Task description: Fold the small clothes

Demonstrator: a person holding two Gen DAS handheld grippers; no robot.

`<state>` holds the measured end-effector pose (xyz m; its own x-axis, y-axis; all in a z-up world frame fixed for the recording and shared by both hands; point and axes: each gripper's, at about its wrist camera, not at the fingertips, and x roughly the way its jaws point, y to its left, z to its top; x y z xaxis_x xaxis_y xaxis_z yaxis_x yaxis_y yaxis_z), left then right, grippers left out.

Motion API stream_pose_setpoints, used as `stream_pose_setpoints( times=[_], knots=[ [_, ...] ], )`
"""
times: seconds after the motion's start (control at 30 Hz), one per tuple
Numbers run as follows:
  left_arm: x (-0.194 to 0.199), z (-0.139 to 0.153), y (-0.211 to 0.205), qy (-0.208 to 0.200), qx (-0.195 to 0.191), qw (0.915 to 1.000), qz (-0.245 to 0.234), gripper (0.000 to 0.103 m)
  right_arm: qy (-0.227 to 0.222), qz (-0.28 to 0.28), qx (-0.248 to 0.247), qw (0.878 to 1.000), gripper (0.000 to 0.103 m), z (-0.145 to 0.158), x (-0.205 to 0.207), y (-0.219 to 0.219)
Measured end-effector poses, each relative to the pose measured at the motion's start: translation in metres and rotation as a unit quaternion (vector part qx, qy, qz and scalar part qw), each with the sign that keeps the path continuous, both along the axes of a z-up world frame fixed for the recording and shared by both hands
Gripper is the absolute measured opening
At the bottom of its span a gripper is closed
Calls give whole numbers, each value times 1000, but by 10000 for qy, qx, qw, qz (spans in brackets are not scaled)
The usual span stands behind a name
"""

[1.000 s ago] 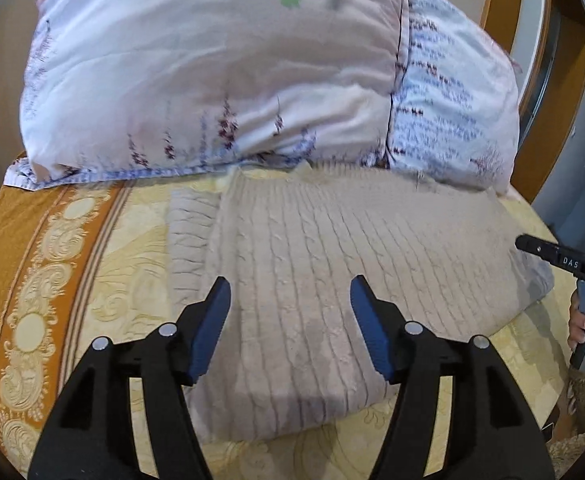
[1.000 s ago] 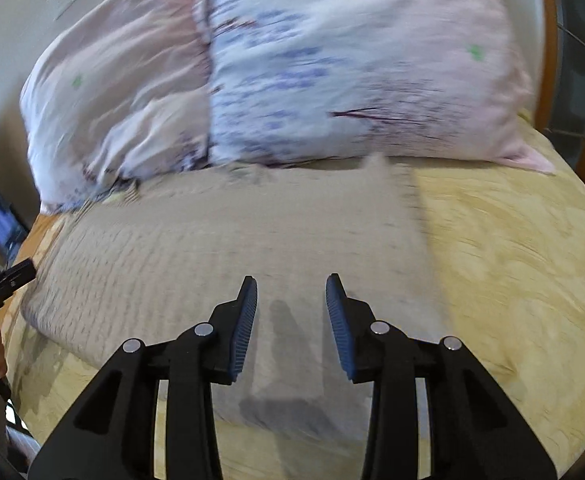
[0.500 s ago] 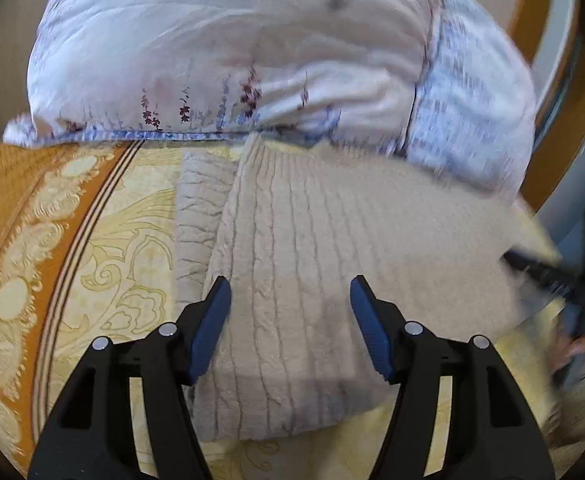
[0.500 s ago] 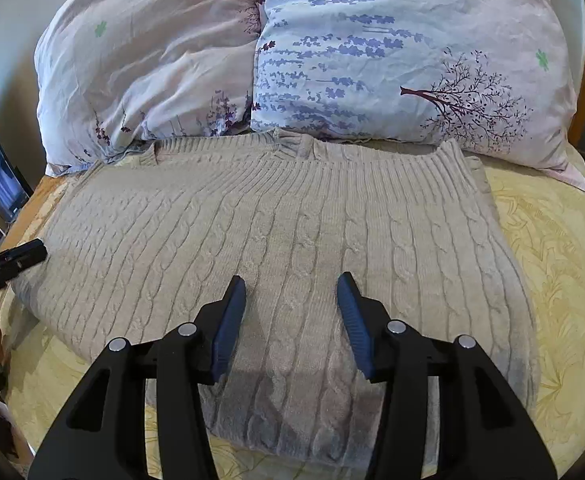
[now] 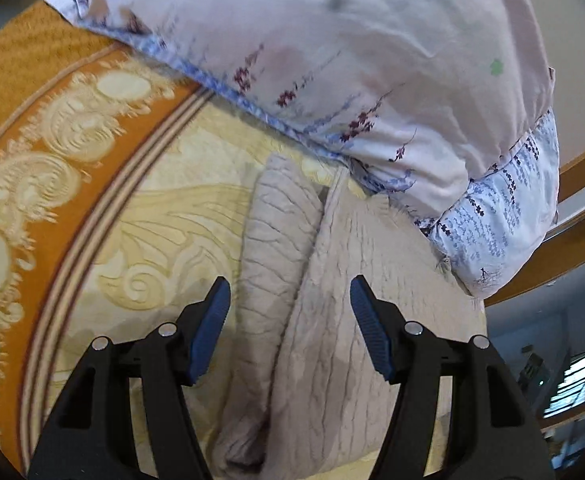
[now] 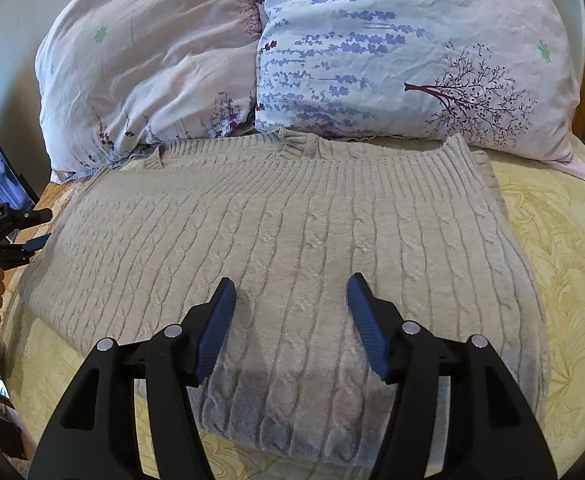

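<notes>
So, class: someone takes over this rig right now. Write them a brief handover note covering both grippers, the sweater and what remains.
Left gripper: open, empty, over the sweater's left edge.
Right gripper: open, empty, over the sweater's middle.
Sweater: grey cable-knit, lying partly folded on the yellow bedspread, collar toward the two pillows; a folded part shows along its left side.
Done: first folds.
Left: probably another fold to make it compact.

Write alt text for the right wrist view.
A beige cable-knit sweater lies flat on a yellow bedspread, with the open right gripper above it. Two floral pillows sit behind, and the left gripper shows at the left edge.
</notes>
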<state>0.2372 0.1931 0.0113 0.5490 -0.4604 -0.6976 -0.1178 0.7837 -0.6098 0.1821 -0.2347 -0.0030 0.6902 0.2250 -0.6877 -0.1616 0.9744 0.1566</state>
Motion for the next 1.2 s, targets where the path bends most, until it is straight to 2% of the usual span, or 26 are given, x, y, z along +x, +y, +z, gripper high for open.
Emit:
stream_pose_setpoints(
  times=[0.27,0.4,0.6,0.67,0.7,0.77,0.83,1.0,1.2],
  knots=[
    [11,-4,-11,15,-240,9997,5,62,-11,18,48,10000,65,-1,0,1],
    [12,-5,-14,12,-248,9997,73,57,-25,81,89,9999,71,-1,-1,3],
    [13,-7,-17,129,-257,9995,158,40,-49,71,125,9999,73,-1,0,3],
    [13,-9,-21,209,-282,9993,117,25,-30,43,336,9994,73,0,-1,-2],
    [13,-9,-21,212,-283,9993,101,23,-17,18,490,9988,73,1,-1,-6],
    [11,-5,-24,136,-240,9996,117,20,-5,-21,709,9975,73,3,-2,-12],
    [9,4,-25,-20,-444,9989,121,18,-10,-56,953,9954,73,5,-4,-19],
    [9,37,-42,-501,-830,9953,-24,16,-102,-165,1127,9934,72,11,-9,-34],
    [12,62,-76,-840,-1206,9889,-222,15,-171,-308,1275,9912,72,14,-13,-55]
  ],
)
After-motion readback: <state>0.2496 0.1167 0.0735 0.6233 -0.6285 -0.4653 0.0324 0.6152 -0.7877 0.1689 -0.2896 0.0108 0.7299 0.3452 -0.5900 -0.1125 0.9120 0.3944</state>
